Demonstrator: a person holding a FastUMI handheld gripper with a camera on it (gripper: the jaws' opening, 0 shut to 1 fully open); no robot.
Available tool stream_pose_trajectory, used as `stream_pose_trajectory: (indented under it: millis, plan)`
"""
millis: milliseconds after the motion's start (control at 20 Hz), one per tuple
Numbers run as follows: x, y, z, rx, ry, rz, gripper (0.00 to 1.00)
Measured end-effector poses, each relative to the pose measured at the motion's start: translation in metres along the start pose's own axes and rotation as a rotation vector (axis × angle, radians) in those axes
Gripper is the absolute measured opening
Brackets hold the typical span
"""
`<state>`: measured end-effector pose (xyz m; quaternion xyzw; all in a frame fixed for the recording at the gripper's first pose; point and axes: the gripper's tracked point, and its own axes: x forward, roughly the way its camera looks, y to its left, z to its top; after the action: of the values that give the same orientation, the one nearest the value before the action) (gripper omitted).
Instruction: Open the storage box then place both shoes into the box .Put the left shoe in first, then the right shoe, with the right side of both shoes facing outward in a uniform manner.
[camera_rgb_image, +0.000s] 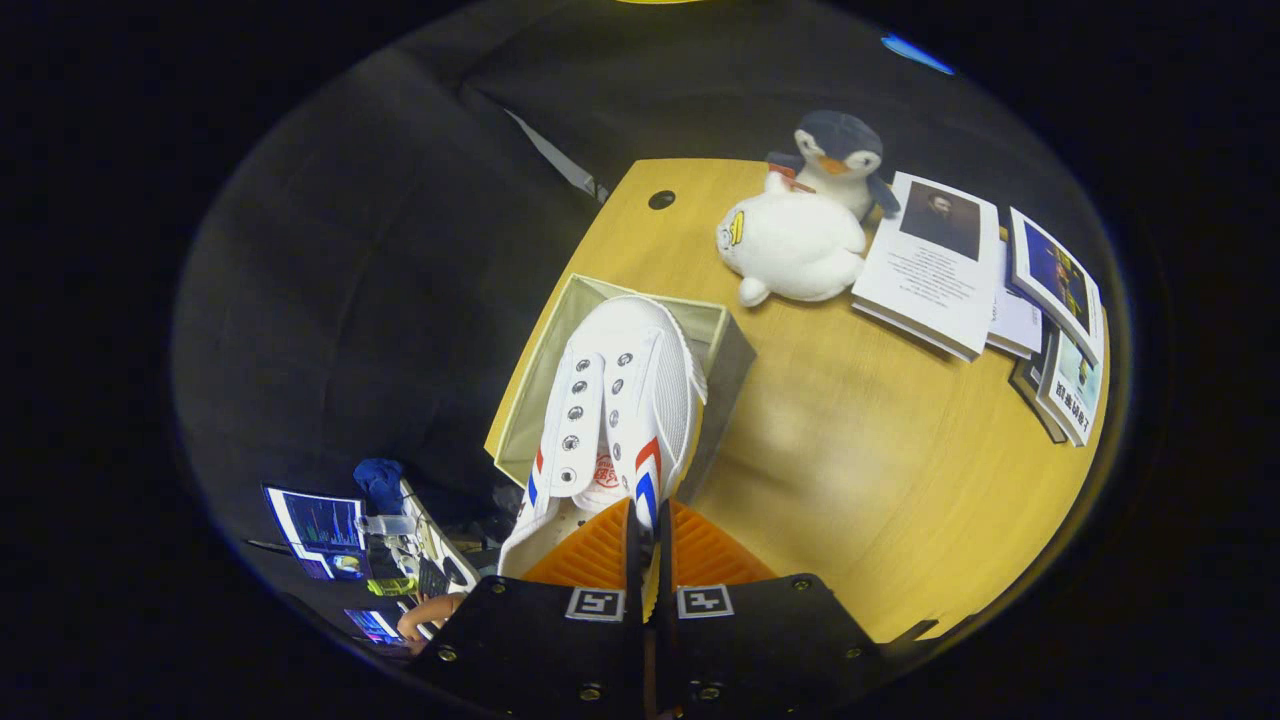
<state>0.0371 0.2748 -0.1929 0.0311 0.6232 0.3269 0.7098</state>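
A white sneaker (620, 400) with red and blue stripes hangs in the air over the open storage box (725, 345), toe pointing away from me. My gripper (648, 545) is shut on the rim of the shoe's collar, both fingers pressed tight on the thin side wall. The box is a pale open-top carton with grey outer walls, standing at the near-left edge of the wooden table (850, 470). The shoe hides most of the box's inside, so I cannot tell what lies in it.
Beyond the box lie a white plush toy (790, 245) and a penguin plush (840, 155). Several booklets (935, 265) spread along the table's far right. Below the table's left edge, a desk with lit screens (320, 530) and a hand (430, 612).
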Motion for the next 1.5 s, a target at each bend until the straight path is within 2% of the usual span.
stream_pose_trajectory:
  millis: [600, 1050, 1150, 1250, 1300, 1350, 1500]
  plan:
    - [0.07, 0.051, 0.041, -0.052, 0.096, -0.028, 0.05]
    - [0.088, 0.056, 0.041, -0.119, 0.111, -0.089, 0.05]
    - [0.089, 0.056, 0.042, -0.116, 0.104, -0.088, 0.05]
    - [0.088, 0.064, 0.042, -0.101, 0.093, -0.029, 0.06]
    - [0.088, 0.069, 0.045, -0.09, 0.077, 0.002, 0.26]
    - [0.081, 0.076, 0.05, -0.077, 0.047, 0.037, 0.31]
    - [0.055, 0.068, 0.063, -0.13, -0.044, 0.017, 0.96]
